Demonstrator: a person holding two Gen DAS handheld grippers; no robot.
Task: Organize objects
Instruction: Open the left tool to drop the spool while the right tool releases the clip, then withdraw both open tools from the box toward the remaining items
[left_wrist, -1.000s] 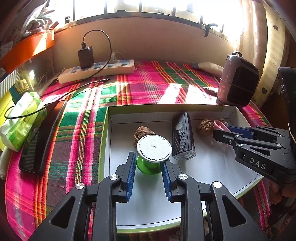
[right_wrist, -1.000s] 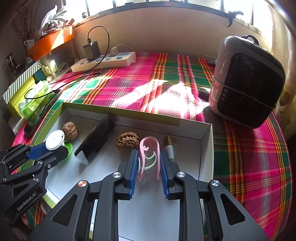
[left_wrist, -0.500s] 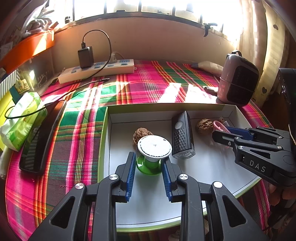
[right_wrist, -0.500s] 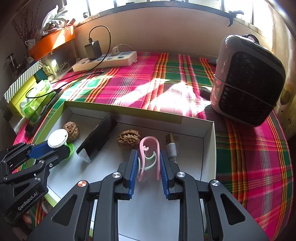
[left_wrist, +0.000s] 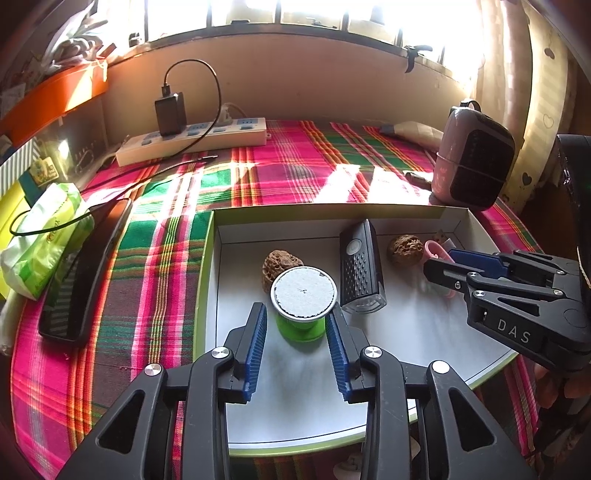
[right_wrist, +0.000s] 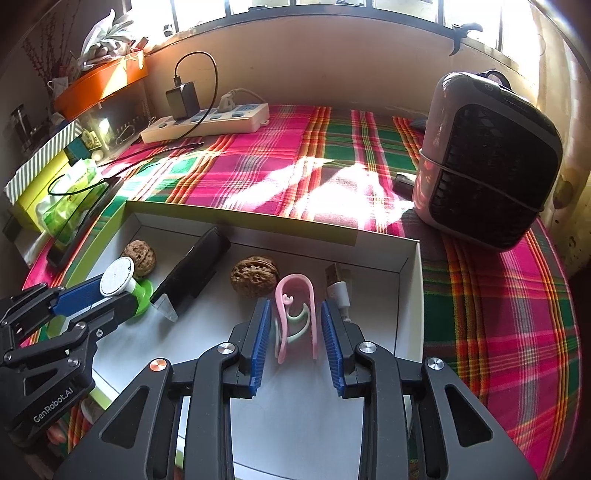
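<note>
With both grippers spread in the tray, my left gripper straddles the green spool and my right gripper the pink clip, each needing to close next.

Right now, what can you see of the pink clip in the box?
The pink clip is a slim U-shaped loop, plastic by its look, with a pale green curved piece inside. It lies on the white box floor, its arch pointing away, between the open fingers of the right hand-held gripper, with gaps on both sides.
</note>
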